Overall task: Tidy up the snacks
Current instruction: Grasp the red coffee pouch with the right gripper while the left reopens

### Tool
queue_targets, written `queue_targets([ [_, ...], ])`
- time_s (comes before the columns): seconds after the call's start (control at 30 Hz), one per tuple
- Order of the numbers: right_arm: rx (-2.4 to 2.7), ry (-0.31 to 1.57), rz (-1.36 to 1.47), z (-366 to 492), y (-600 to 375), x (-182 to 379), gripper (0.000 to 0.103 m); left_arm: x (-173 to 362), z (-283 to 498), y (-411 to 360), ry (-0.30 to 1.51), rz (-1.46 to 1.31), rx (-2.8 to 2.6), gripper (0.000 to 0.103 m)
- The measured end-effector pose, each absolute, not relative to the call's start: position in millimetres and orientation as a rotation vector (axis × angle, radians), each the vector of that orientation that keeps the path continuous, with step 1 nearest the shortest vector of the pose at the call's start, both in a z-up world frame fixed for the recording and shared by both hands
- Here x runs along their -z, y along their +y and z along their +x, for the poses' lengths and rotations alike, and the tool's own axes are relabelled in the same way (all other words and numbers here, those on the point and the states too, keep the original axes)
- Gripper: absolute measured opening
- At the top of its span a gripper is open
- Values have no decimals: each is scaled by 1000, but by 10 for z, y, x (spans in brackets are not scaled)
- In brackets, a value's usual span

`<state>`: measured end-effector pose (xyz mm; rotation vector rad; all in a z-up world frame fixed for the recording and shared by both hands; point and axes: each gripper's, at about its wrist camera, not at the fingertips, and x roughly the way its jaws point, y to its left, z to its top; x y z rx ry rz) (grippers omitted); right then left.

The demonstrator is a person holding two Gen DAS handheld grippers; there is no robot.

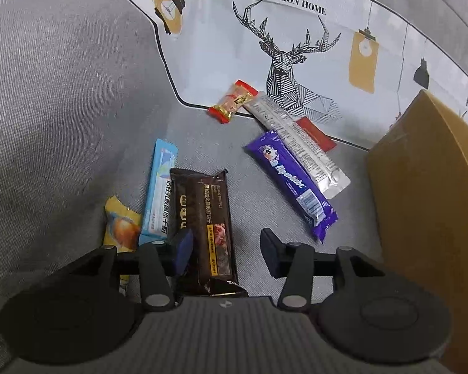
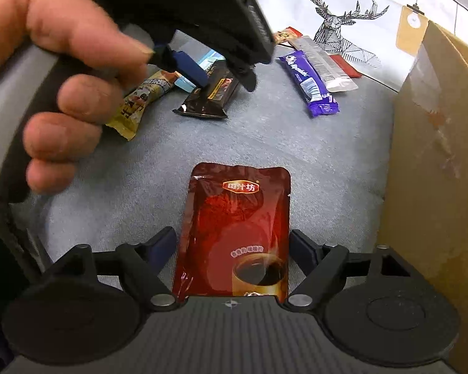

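Both tools stand released over a grey fabric surface strewn with snacks. Left tool (image 1: 226, 249) has its fingers spread around the near end of a dark brown chocolate bar (image 1: 207, 227); the bar's long axis runs straight ahead from the tool, along the fingers, so a closing pinch would take it across its narrow width. From the right wrist view the same left tool (image 2: 224, 78) hangs just above that bar (image 2: 207, 99), gripped by the person's left hand (image 2: 62, 93); whether a pad already touches the wrapper I cannot tell.

Right tool (image 2: 232, 249) brackets a red sauce-like pouch (image 2: 237, 233) lying flat between its open fingers, long axis also pointing forward; neither finger visibly presses it.

Ahead and to the right of the left tool lie a purple candy bar (image 1: 291, 184) and a silver sachet (image 1: 299, 146), with a small orange-red sweet (image 1: 232, 101) farther ahead. A pale blue wafer pack (image 1: 159, 191) and a yellow packet (image 1: 121, 229) lie left of the chocolate. Far right of both tools stands a cardboard box (image 1: 427, 193), probably the destination.

Each tool is nearest its own snack, and closing is likely the next move.
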<state>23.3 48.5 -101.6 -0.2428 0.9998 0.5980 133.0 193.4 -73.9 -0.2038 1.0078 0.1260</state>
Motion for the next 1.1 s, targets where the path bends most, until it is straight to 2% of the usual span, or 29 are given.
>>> queue_targets([
  [0.33, -596, 954, -237, 160, 467, 909, 57, 740, 1350, 1926, 1007, -185, -162, 53],
  [1.03, -541, 925, -166, 263, 332, 819, 53, 830, 1380, 1925, 1045, -133, -185, 53],
  [1.1, -540, 922, -160, 266, 331, 810, 53, 845, 1385, 1924, 1051, -126, -184, 49],
])
